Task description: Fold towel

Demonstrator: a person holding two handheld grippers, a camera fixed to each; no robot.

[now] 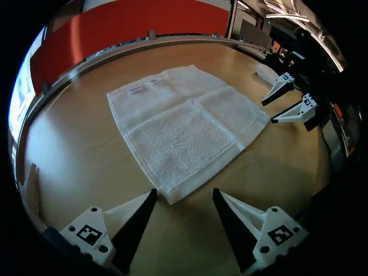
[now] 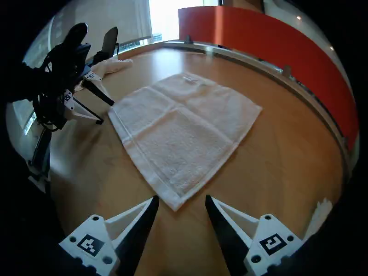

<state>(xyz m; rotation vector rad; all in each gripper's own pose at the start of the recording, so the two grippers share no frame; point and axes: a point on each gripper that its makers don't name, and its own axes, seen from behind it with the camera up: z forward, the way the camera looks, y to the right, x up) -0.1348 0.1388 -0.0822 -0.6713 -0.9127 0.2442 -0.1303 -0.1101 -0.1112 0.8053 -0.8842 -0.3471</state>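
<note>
A white towel [image 1: 184,129] lies spread flat on the wooden table, with fold creases dividing it into quarters and small labels near its far edge. My left gripper [image 1: 184,198] is open just above the table, and the towel's near corner lies between its fingertips. The right gripper [image 1: 268,112] hovers open beside the towel's right corner. In the right gripper view the towel [image 2: 184,133] points a corner at my open right gripper [image 2: 181,201], whose tips flank that corner. The left gripper [image 2: 106,112] stands open at the towel's left corner there.
A second crumpled white cloth [image 2: 110,66] lies beyond the left gripper, also seen as the small cloth [image 1: 267,73] past the right gripper. A metal rim [image 1: 115,50] bounds the round table, with a red partition [image 1: 129,23] behind it. Bare wood [image 2: 285,152] surrounds the towel.
</note>
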